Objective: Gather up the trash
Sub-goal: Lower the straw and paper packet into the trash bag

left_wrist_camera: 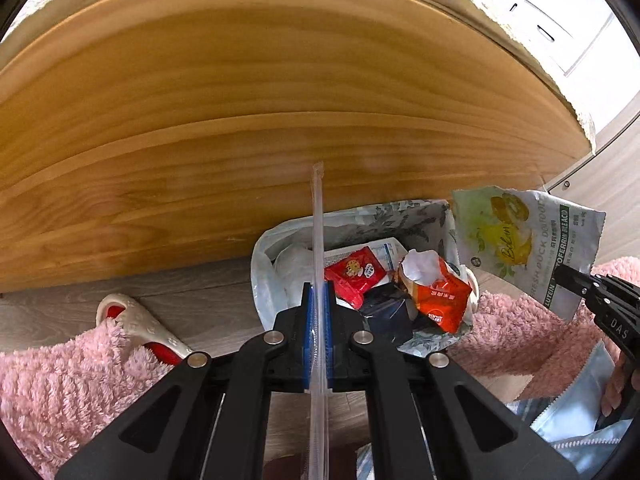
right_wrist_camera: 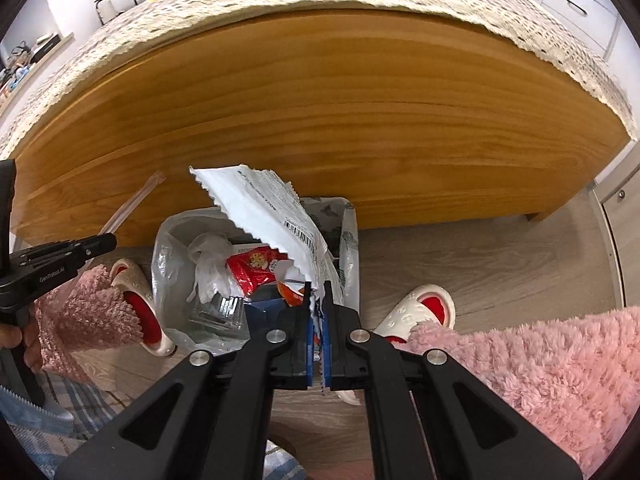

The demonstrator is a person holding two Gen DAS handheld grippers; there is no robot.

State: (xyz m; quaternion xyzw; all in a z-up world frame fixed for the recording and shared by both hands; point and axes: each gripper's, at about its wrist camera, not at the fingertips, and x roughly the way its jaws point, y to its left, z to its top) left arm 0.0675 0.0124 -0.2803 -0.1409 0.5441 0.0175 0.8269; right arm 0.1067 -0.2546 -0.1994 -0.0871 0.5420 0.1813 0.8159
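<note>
A lined trash bin (left_wrist_camera: pixel 420 216) stands on the wood floor (right_wrist_camera: pixel 480 256) against the bed's wooden side panel (left_wrist_camera: pixel 240 120) as two hand-held tools hang over it, each with litter to drop. The left gripper (left_wrist_camera: pixel 318 292) is pinched shut on a clear plastic straw wrapper (left_wrist_camera: pixel 318 220), which rises toward 12 o'clock in the left wrist view, its top above the bin's far rim. The right gripper (right_wrist_camera: pixel 317 292) is clamped on the torn corner of a snack pouch (right_wrist_camera: pixel 272 208); the pouch fans out toward 11 o'clock over the bin's mouth, and in the left wrist view its printed face sits at 3 o'clock, just past the bin's right rim.

Already inside the bin — a red cookie packet (left_wrist_camera: pixel 354 276), an orange tissue pack (left_wrist_camera: pixel 436 292), crumpled white plastic (right_wrist_camera: pixel 208 264) and a dark box (left_wrist_camera: pixel 386 316). A white-and-red slipper (right_wrist_camera: pixel 424 308) sits at 4 o'clock of the bin in the right wrist view, beside the person's pink fleece trouser leg (right_wrist_camera: pixel 540 372).

The risk from here, by the look of it: the straw wrapper is long and light, so on release it could tip across the rim and slide to the floor. The pouch is broad and partly beyond the rim — let go too soon, it may catch the liner's edge or land on the slipper.
</note>
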